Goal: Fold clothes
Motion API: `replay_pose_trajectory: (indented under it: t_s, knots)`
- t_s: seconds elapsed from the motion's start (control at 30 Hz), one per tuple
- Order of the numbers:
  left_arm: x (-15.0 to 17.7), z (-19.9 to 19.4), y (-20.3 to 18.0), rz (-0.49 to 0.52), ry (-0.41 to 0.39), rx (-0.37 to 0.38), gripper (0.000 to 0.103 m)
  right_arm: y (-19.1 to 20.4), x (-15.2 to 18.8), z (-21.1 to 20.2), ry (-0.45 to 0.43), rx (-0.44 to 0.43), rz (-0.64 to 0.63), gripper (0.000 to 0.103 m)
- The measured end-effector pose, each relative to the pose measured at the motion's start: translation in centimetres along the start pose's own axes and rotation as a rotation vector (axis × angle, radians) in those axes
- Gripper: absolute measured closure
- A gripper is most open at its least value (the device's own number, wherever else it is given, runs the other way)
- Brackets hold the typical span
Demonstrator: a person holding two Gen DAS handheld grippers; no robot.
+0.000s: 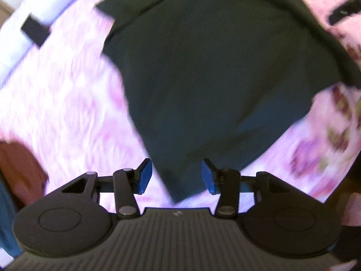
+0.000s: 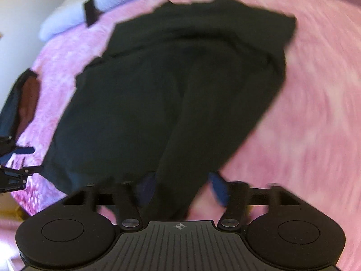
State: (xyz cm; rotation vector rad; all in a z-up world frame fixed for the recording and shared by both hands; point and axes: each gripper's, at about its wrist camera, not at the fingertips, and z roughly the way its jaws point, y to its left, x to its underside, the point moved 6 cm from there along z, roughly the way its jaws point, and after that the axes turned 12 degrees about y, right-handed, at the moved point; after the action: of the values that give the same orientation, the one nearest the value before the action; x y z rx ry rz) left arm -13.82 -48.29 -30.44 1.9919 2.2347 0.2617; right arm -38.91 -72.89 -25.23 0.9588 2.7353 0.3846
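A dark green garment (image 1: 203, 79) lies spread on a pink floral blanket (image 1: 67, 113). In the left wrist view its near corner reaches down between the blue pads (image 1: 144, 176) of my left gripper (image 1: 176, 177), which is open just above the cloth. In the right wrist view the same garment (image 2: 158, 90) has a long fold running toward the camera. That fold passes between the fingers of my right gripper (image 2: 182, 188), which stand wide open around it. The left gripper (image 2: 22, 160) also shows at the left edge, by the garment's corner. Both views are motion-blurred.
A small black rectangular object (image 1: 35, 30) (image 2: 91, 12) lies at the blanket's far edge beside a white pillow (image 1: 45, 4) (image 2: 67, 15). A brown-red cloth (image 1: 18, 164) (image 2: 29, 94) sits at the left. Another black object (image 1: 343, 13) lies at the top right.
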Motion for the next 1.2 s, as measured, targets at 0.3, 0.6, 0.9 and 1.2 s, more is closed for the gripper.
replay_pose_trajectory:
  t_s: [0.3, 0.6, 0.9, 1.2]
  knots:
    - [3.2, 4.6, 5.3, -0.172, -0.046, 0.345, 0.078, 2.1, 4.5, 3.1, 0.003, 0.084, 0.205, 0.014]
    - [3.5, 1.3, 7.2, -0.114, -0.121, 0.348, 0.101, 2.1, 5.4, 2.4, 0.014, 0.123, 0.242, 0.095]
    - [8.0, -3.8, 6.9, -0.046, -0.061, 0.312, 0.101, -4.3, 10.8, -5.7, 0.068, 0.187, 0.290, 0.101]
    - [9.3, -1.1, 3.9, 0.005, 0.067, 0.258, 0.092, -7.7, 13.6, -2.1, 0.209, 0.273, 0.367, 0.090]
